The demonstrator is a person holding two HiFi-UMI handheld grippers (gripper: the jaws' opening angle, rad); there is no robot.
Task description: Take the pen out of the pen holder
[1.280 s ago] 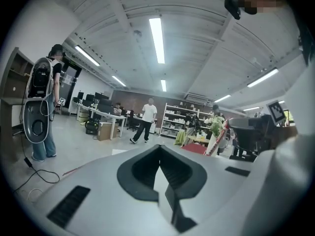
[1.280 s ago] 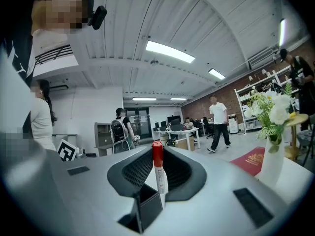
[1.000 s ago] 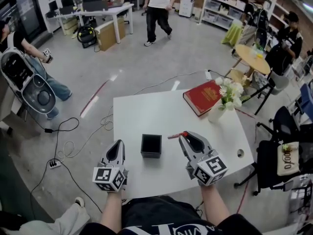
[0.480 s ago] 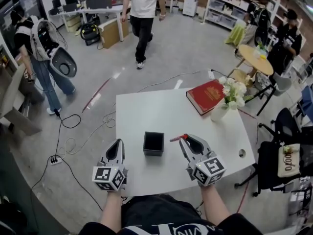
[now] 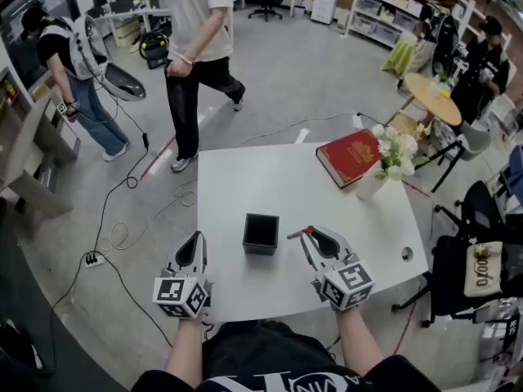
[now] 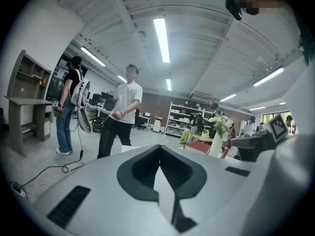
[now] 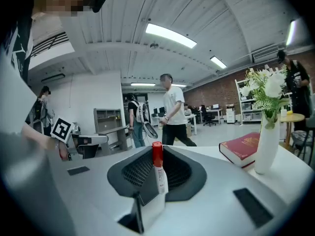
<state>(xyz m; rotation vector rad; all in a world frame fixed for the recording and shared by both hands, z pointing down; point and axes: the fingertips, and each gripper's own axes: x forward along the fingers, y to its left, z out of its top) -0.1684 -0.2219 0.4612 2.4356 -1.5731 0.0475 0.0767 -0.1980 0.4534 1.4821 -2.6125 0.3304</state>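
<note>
Pen out of the holder, clamped in the right gripper – set-down is what remains

At the near-left corner of the white table the left gripper hangs with its jaws together and nothing between them. Right of it, inboard of the near edge, the black pen holder stands upright; its mouth is dark and no pen shows in it. Just to the holder's right but apart from it, the right gripper has its jaws clamped on the red-capped pen, the cap poking out past the fingertips toward the holder. The extraction step looks done – the next move seems to call for lowering the pen onto bare table clear of the holder, then opening the jaws.
</note>
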